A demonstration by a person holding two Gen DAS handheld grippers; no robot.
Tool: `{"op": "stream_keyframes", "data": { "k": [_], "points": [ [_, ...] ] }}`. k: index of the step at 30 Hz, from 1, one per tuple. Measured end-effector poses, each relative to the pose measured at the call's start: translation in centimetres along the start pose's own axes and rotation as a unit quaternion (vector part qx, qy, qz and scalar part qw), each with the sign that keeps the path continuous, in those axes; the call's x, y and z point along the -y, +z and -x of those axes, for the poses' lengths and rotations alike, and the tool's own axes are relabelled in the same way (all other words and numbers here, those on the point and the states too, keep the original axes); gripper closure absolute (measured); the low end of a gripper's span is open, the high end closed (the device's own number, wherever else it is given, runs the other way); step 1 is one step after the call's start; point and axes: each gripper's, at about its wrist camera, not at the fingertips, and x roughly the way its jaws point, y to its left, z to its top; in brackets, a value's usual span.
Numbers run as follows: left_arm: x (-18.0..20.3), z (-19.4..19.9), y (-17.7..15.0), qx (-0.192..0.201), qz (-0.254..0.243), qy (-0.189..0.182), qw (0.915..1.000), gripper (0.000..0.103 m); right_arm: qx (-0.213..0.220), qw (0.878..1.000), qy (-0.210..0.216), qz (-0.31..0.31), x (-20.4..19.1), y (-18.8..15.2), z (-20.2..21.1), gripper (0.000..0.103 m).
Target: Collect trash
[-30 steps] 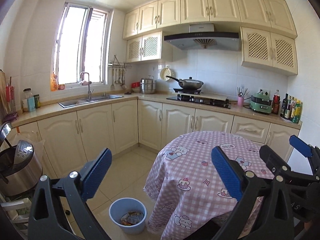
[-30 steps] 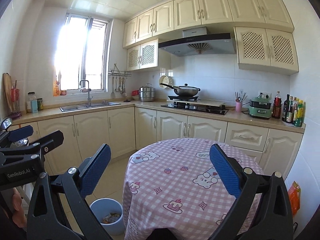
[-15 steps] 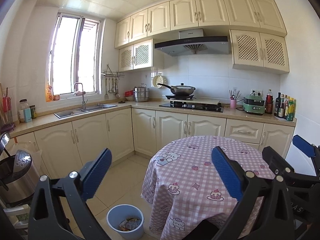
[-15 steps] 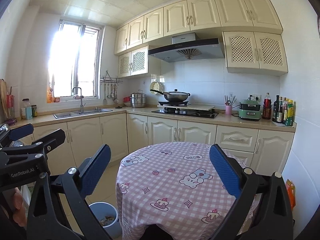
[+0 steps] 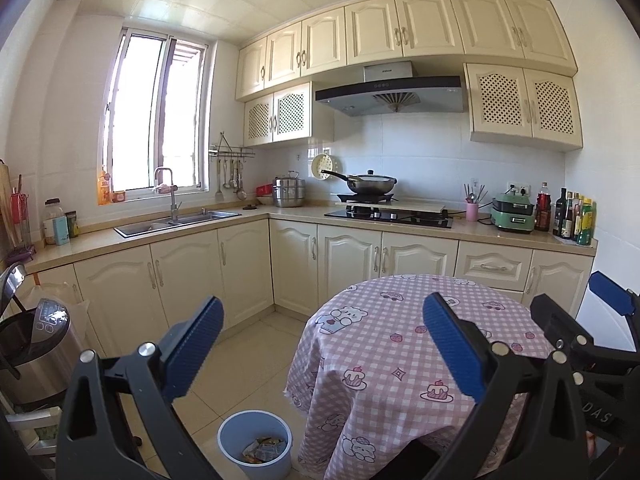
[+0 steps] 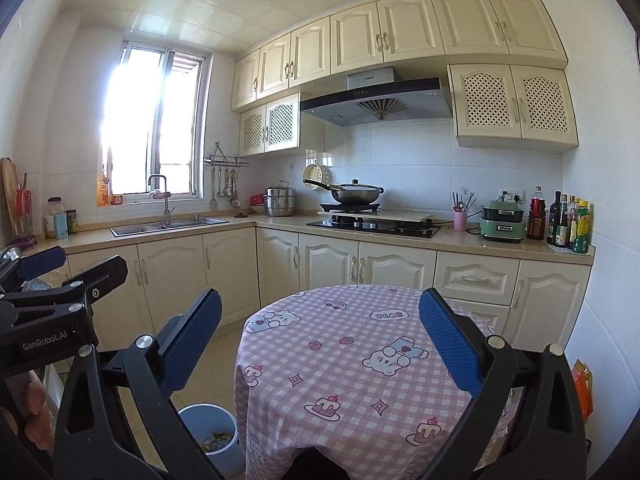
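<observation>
Both cameras have tipped upward since a second ago, so more ceiling shows and the round table [image 6: 360,364] with its pink checked cloth sits lower in each view. Neither tool holds anything: the left gripper [image 5: 320,344] has its blue pads [image 5: 192,344] spread wide, and the right gripper [image 6: 320,340] likewise holds its fingers [image 6: 448,344] far apart above the cloth. On the tiled floor just beside the table's left edge stands the blue bin [image 5: 255,450], with crumpled wrappers [image 5: 264,449] lying in its bottom; in the right wrist view the same bin shows low behind the left finger of that gripper. Nothing lies on the printed cloth itself. At the left edge of the right wrist view the other tool appears side-on, with part of a hand [image 6: 36,408] under it. Behind, cream cabinets run along two walls, a wok [image 5: 370,182] sits on the hob, and a steel sink [image 5: 176,222] lies under the window.
</observation>
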Motion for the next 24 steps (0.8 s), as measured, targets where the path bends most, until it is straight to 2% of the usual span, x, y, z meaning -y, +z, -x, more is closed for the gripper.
{"op": "stream_keyframes", "data": {
  "k": [24],
  "points": [
    [-0.06,-0.12,-0.2,-0.004,0.0,-0.001,1.0,0.005,0.0,1.0,0.0,0.006,-0.36,0.0,-0.13,0.007]
  ]
}}
